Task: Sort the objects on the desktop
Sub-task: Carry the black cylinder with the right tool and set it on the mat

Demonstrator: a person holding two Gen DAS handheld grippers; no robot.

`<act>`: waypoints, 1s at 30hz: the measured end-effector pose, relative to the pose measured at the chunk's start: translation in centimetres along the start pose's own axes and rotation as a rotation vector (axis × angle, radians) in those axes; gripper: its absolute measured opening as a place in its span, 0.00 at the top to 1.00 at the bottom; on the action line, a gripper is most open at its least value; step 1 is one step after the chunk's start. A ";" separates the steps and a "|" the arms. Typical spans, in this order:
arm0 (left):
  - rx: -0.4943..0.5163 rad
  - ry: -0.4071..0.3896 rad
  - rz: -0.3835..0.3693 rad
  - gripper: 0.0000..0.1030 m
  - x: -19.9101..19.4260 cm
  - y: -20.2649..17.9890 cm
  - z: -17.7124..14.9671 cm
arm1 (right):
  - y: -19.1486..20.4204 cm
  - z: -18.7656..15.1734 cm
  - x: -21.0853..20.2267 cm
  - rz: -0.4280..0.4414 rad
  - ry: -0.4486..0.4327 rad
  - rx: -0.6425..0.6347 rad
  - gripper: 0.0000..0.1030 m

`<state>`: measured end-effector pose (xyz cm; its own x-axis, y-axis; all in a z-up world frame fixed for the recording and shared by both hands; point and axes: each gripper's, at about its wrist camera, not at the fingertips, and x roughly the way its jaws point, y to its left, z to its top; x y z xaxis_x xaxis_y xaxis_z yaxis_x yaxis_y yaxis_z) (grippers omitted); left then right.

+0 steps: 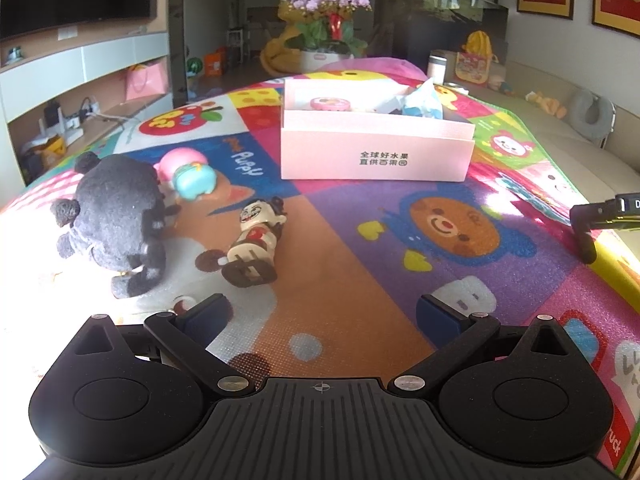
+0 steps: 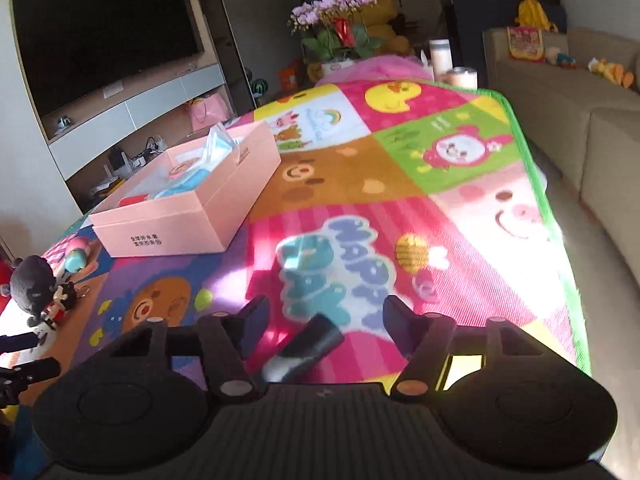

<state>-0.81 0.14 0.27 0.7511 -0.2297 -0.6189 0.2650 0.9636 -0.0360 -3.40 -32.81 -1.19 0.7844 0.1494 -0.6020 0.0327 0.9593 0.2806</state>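
A pink open box (image 1: 376,148) stands on the colourful mat (image 1: 340,240); it holds a round pink tin (image 1: 330,103) and a blue-white packet (image 1: 420,100). Left of it lie a black plush toy (image 1: 116,216), a pink and teal toy (image 1: 188,176) and a small grinning figure (image 1: 256,244). My left gripper (image 1: 320,316) is open and empty, low over the mat near the figure. My right gripper (image 2: 324,320) is open, above a dark cylinder-shaped object (image 2: 308,348) that lies between its fingers. The box (image 2: 188,196) and toys (image 2: 44,292) are at its left.
The mat (image 2: 400,184) covers a table whose right edge borders a beige sofa (image 2: 580,128). A flower pot (image 1: 324,28) and cups (image 2: 440,56) stand at the far end. A TV (image 2: 100,32) and shelves are at the left. The right gripper shows in the left wrist view (image 1: 600,216).
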 end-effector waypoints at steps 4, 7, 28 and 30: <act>0.001 0.004 0.004 0.00 0.0 0.0 0.0 | 1.2 -1.7 -0.2 0.023 0.020 0.016 0.41; -0.001 0.006 0.003 0.00 0.0 0.0 0.0 | 3.4 -2.2 -0.3 0.009 -0.003 -0.057 0.58; -0.046 0.001 0.010 0.00 -0.1 0.7 0.0 | 10.8 -3.7 0.2 0.164 0.039 -0.340 0.43; -0.042 0.003 0.014 0.00 -0.1 0.6 0.0 | 10.2 -3.9 -0.2 0.130 0.020 -0.342 0.43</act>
<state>-0.76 0.73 0.30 0.7531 -0.2155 -0.6216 0.2286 0.9717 -0.0600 -5.68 -22.09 -1.09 0.7559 0.2770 -0.5931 -0.2782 0.9561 0.0919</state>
